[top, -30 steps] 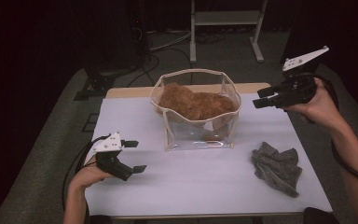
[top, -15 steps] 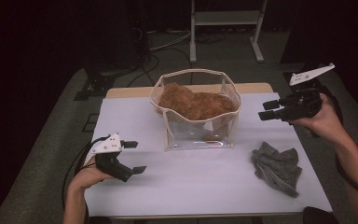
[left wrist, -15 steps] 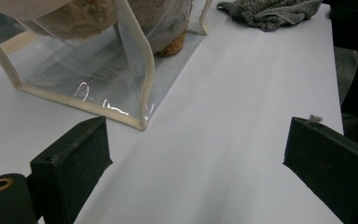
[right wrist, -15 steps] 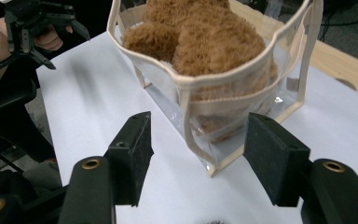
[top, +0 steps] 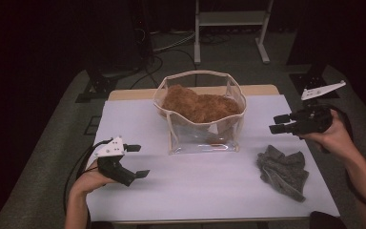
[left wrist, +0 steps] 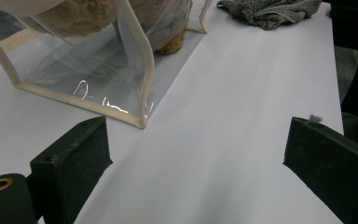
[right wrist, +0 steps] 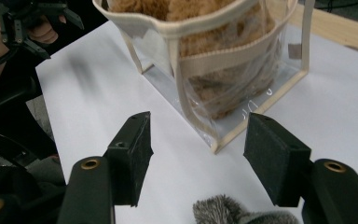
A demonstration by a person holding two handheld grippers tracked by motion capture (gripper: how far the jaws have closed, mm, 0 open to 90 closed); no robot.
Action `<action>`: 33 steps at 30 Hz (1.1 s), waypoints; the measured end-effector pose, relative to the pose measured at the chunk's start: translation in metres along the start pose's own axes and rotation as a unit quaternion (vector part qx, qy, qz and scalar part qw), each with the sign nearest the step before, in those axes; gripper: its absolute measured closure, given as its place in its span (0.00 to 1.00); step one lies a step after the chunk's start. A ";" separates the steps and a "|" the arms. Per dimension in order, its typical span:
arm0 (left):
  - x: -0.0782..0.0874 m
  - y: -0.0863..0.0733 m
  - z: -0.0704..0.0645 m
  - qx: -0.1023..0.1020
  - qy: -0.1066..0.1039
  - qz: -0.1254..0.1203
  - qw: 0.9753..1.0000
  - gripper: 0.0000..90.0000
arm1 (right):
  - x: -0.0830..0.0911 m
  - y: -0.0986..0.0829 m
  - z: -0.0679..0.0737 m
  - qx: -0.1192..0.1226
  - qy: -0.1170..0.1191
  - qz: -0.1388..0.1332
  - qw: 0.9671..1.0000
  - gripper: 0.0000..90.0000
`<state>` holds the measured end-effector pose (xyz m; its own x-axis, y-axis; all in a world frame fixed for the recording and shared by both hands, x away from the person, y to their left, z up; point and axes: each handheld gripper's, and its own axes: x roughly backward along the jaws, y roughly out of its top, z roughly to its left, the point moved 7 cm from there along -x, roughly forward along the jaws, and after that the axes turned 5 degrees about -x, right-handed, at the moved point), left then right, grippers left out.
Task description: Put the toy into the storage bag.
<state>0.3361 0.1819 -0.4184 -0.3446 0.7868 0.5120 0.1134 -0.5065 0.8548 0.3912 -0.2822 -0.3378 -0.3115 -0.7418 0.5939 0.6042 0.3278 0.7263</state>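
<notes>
Lying on the near right part of the white worktop (top: pixel 209 191), the grey cloth (top: pixel 283 170) is found just below and slightly toward the person from the right tool (top: pixel 280 123), which is held above it with both jaws spread and nothing between them. In the right gripper view, a tuft of that cloth (right wrist: pixel 223 210) is seen right beneath the gap of the jaws. The cloth's long axis is judged to run from the worktop's middle toward its near right corner. The right tool is clearly the nearer one; the left tool (top: pixel 136 161), likewise released and empty, is held well apart at the near left. Farther back, at the middle, the clear bag (top: pixel 201 125) with cream trim is stood upright, with brown fleecy fabric (top: pixel 198 105) stuffed inside. No brand, label or writing can be read.
</notes>
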 end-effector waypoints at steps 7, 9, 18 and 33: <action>0.001 -0.002 0.000 0.003 0.003 0.001 1.000 0.07 | -0.009 -0.021 -0.009 -0.022 0.010 0.003 1.000 0.44; 0.002 -0.002 0.000 0.002 0.003 0.002 1.000 0.07 | -0.012 -0.024 -0.011 -0.025 0.012 0.003 1.000 0.44; 0.005 -0.001 0.000 0.004 0.005 -0.003 1.000 0.07 | -0.017 -0.038 -0.015 -0.038 0.015 0.001 0.999 0.43; 0.005 -0.001 0.002 0.004 0.004 -0.003 1.000 0.07 | -0.031 -0.077 -0.023 -0.080 0.029 -0.005 0.996 0.42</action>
<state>0.3357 0.1870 -0.4171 -0.3526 0.7871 0.5061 0.1186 -0.4989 0.8585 0.3717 -0.2982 -0.4200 -0.2788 -0.7782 0.5627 0.7116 0.2260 0.6653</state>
